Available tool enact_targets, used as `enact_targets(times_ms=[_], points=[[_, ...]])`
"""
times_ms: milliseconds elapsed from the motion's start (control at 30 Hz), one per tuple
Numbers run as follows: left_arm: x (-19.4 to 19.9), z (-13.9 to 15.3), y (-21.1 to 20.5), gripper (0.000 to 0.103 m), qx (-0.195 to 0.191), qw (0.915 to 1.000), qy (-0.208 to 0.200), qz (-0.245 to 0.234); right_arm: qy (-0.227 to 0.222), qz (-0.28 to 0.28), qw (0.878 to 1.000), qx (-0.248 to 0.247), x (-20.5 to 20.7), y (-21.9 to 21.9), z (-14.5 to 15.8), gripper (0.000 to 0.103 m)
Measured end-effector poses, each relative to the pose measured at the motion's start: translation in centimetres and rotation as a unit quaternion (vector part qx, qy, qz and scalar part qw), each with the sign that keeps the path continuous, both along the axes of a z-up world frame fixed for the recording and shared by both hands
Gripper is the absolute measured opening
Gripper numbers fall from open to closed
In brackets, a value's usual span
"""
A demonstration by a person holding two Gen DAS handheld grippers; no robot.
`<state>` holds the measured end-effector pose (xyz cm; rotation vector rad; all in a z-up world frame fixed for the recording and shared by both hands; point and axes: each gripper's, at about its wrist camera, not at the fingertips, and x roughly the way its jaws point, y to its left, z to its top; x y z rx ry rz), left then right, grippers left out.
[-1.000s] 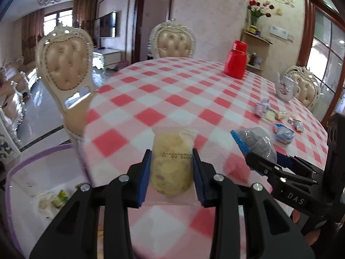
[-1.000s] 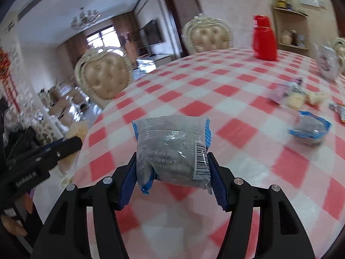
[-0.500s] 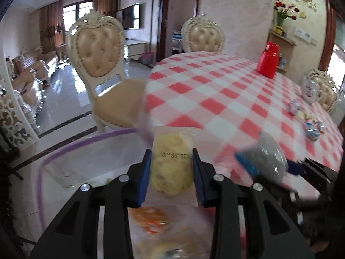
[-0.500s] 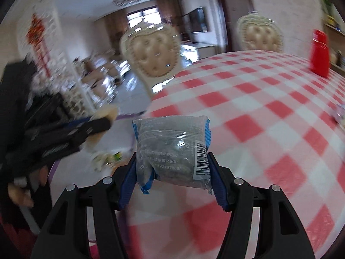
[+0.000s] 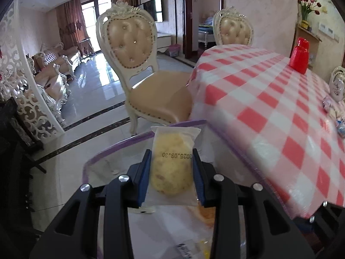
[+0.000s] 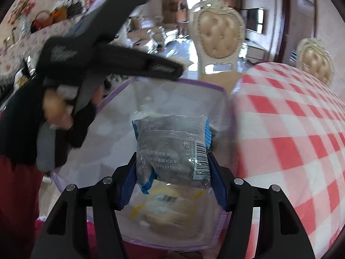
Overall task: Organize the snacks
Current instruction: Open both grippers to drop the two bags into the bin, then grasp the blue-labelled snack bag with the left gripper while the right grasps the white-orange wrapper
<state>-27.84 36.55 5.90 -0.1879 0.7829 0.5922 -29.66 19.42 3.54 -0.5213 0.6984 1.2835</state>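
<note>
My left gripper is shut on a clear packet holding a yellow pastry, date stamp facing up. It hangs over a clear bin with a purple rim that stands beside the table. My right gripper is shut on a blue-edged clear packet of dark snack, also above the same bin. Several wrapped snacks lie blurred in the bin's bottom. The left gripper and the hand holding it appear at the upper left of the right wrist view.
The round table with red-and-white checked cloth lies to the right, bearing a red jar, a teapot and loose snacks. A cream padded chair stands just beyond the bin on the glossy floor.
Both grippers have swung left off the table top with their packets still gripped. They now hang over the purple-rimmed bin, and the right one has rolled.
</note>
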Motion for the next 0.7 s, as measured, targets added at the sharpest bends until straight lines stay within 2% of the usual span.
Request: enact_targets(times_ms=[100,200,233,267,300,333,400,500,567,700], points=[[-0.4,-0.3,0.7,0.036,0.006,0.9998,0.016,0.004,0.009,0.023,1.0,-0.012,-1.4,0.8,-0.7,0.061],[-0.4,-0.5,1.0,0.038,0.011,0.9995,0.029,0.006,0.029,0.033,0.999,-0.011,-1.8,0.9,-0.9,0.069],[-0.4,-0.5,1.0,0.048,0.011,0.9994,0.031,0.008,0.044,0.038,0.998,-0.001,-1.5,0.7,-0.7,0.075],[-0.4,-0.4,1.0,0.07,0.017,0.9992,0.033,0.016,0.058,0.042,0.997,0.013,-1.3,0.0,-0.4,0.076],[-0.4,-0.3,1.0,0.08,0.023,0.999,0.032,0.021,0.072,0.04,0.996,0.033,-0.7,-0.7,0.3,0.077],[-0.4,0.0,0.6,0.084,0.037,0.9985,0.027,0.031,0.074,0.033,0.996,0.044,-0.5,-1.3,0.8,0.079],[-0.3,0.5,0.0,0.084,0.048,0.9979,0.023,0.038,0.074,0.017,0.995,0.064,0.7,-2.7,1.9,0.079],[0.4,1.8,-2.1,0.084,0.059,0.9975,-0.007,0.039,0.066,-0.036,0.992,0.1,3.7,-6.5,3.7,0.08],[1.1,2.8,-4.2,0.095,0.054,0.9974,-0.04,0.027,0.06,-0.081,0.988,0.119,6.3,-9.3,4.5,0.08],[4.1,4.6,-10.6,0.099,0.021,0.9928,-0.099,-0.064,0.035,-0.215,0.966,0.141,12.7,-16.7,6.0,0.081]])
